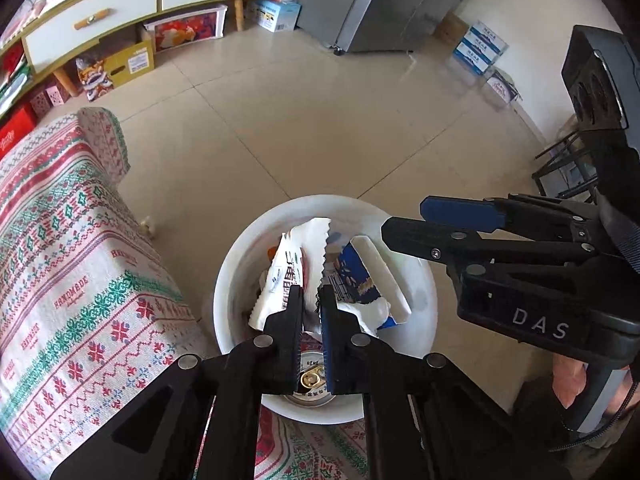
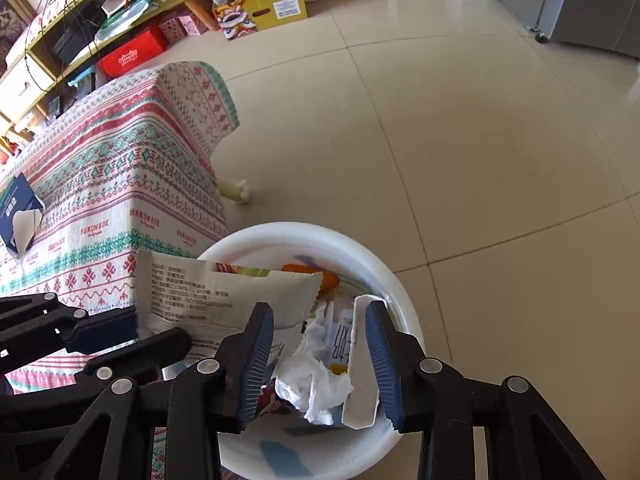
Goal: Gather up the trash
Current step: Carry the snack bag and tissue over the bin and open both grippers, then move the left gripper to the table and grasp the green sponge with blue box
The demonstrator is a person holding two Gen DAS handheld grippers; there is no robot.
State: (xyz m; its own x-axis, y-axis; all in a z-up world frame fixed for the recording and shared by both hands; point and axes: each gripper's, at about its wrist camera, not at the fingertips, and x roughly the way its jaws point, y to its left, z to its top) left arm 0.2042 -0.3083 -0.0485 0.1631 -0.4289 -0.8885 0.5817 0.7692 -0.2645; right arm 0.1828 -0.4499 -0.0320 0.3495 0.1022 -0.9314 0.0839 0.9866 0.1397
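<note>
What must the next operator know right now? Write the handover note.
Left gripper: shut on a white snack wrapper, held over the white bin.
Right gripper: open above the bin, holding nothing; a carton lies by one finger.
Done: can, tissue and carton are in the bin.
Left: drop the wrapper in; a crumpled scrap on the floor by the table corner probably goes next.
</note>
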